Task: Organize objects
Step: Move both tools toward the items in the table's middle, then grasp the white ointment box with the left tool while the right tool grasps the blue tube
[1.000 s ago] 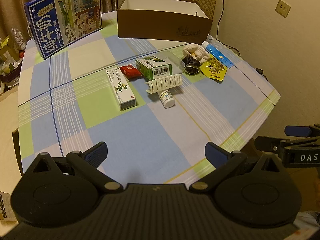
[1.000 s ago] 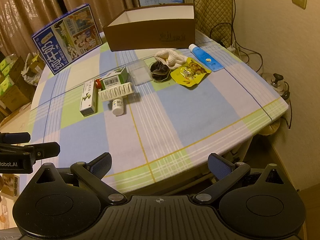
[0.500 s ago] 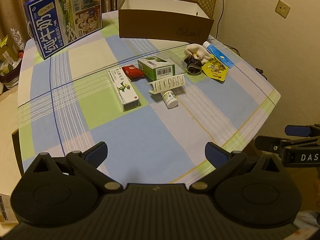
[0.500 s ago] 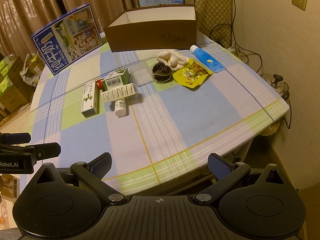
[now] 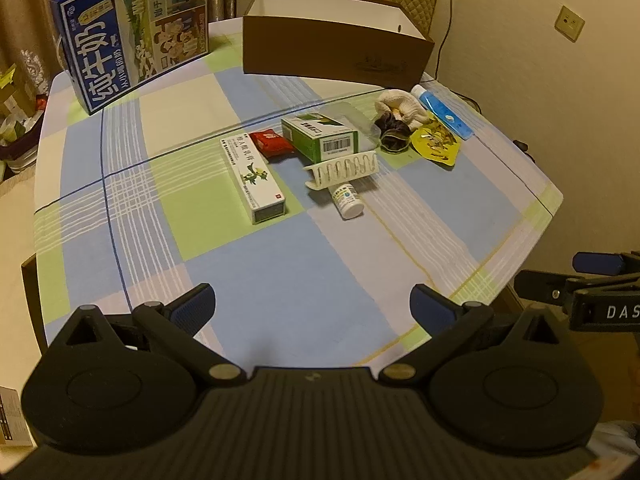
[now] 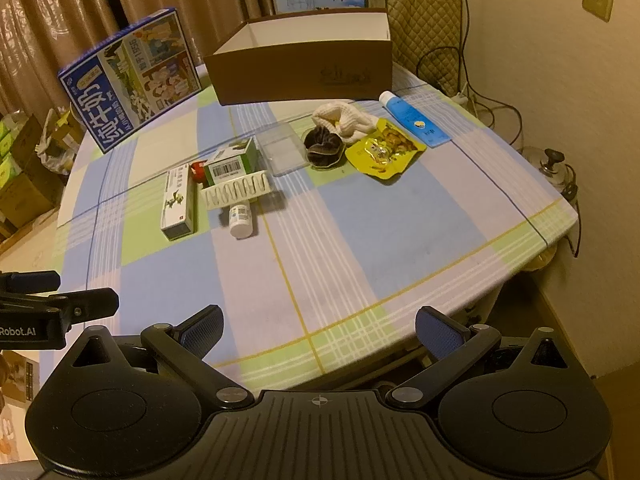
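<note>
The left gripper (image 5: 312,308) is held wide open with nothing in it, and so is the right gripper (image 6: 319,328). Both are kept low at the near edge of the table (image 5: 280,280). The small things are spread at about 12 o'clock. The little white bottle (image 5: 347,200) looks light, hard and round, so it may roll; it is best pinched across its sides. The long white box (image 5: 253,175) looks stiff. The brown box (image 5: 332,46) is set behind them all.
</note>
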A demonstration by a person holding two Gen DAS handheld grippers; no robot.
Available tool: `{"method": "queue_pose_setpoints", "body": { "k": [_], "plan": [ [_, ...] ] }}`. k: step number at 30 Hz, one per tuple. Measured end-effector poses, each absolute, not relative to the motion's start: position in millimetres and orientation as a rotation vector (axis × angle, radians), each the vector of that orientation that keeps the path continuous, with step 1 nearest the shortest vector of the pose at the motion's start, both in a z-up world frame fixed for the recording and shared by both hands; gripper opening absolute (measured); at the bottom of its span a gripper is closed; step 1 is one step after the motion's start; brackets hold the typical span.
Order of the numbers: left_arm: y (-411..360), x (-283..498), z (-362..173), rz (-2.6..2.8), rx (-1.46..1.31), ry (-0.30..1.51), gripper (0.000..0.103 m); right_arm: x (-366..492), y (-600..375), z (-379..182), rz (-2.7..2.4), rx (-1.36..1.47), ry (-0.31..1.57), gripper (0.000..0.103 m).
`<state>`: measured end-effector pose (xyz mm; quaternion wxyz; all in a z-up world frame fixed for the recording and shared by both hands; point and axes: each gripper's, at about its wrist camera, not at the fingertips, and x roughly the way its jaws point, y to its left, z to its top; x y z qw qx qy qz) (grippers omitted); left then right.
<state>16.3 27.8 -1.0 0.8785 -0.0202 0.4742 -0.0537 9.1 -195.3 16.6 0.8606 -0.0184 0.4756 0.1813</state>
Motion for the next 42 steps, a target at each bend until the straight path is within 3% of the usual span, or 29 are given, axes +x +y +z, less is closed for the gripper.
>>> {"method": "queue_pose_setpoints", "body": {
  "k": [25,37,42],
  "plan": [
    [28.3,75.2,-2.0,0.028,-0.086,0.994,0.102,101.5,-225.0,10.6,0.458,-0.040,0.980,0.100],
    [42.2,134.7,-38.3,0.167,-0.124,1.022,0.102,173.1,-268.1,-4.8,0.430,-0.013,0.985,0.100],
    [49.0,161.6,-57.8,0.201,-0.104,1.026,0.095,196.5,-284.1,-12.4,0.399,-0.011,0.986,0.100]
  ]
}}
